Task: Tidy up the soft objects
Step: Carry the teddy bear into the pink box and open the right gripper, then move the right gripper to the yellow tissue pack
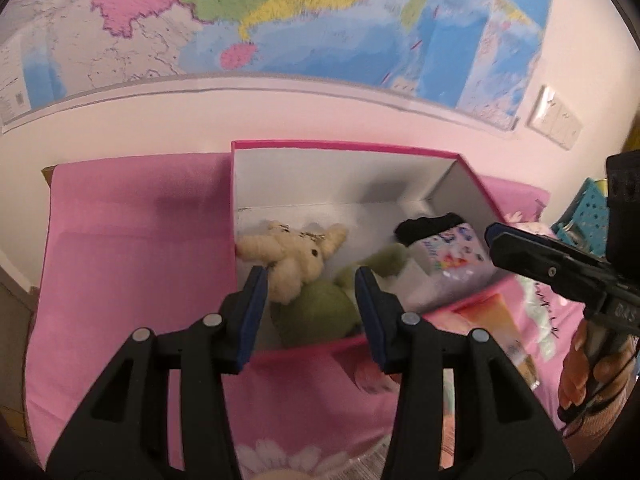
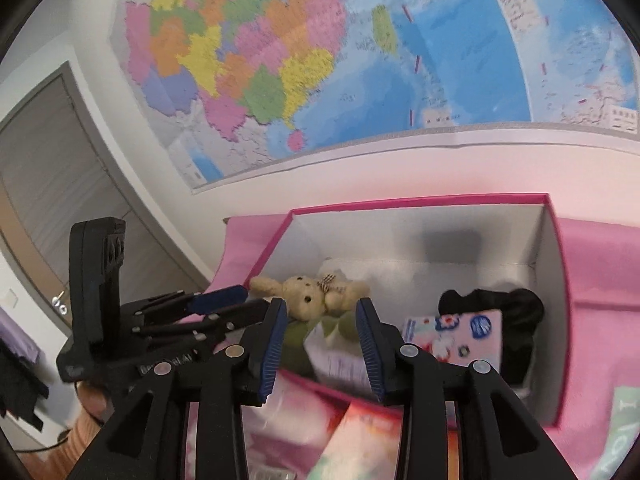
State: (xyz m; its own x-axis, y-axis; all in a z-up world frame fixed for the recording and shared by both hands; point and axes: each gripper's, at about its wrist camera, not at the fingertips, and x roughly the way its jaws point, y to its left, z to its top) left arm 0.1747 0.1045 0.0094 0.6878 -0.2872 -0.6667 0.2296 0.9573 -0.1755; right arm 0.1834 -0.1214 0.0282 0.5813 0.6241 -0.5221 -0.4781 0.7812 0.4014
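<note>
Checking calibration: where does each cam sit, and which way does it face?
Left wrist: on the left gripper, facing down into the pink box by the wall map; shows its own fingers, the right gripper, a hand.
Right wrist: on the right gripper, same box; shows the left gripper.
Shared: box, cream bunny, map.

Home setting, looks like a bedroom. Big colour wall map taped up, grey door with lever handle, wall switch plate. Bed with pink flower-print sheet, pink storage box of plush toys on it.
</note>
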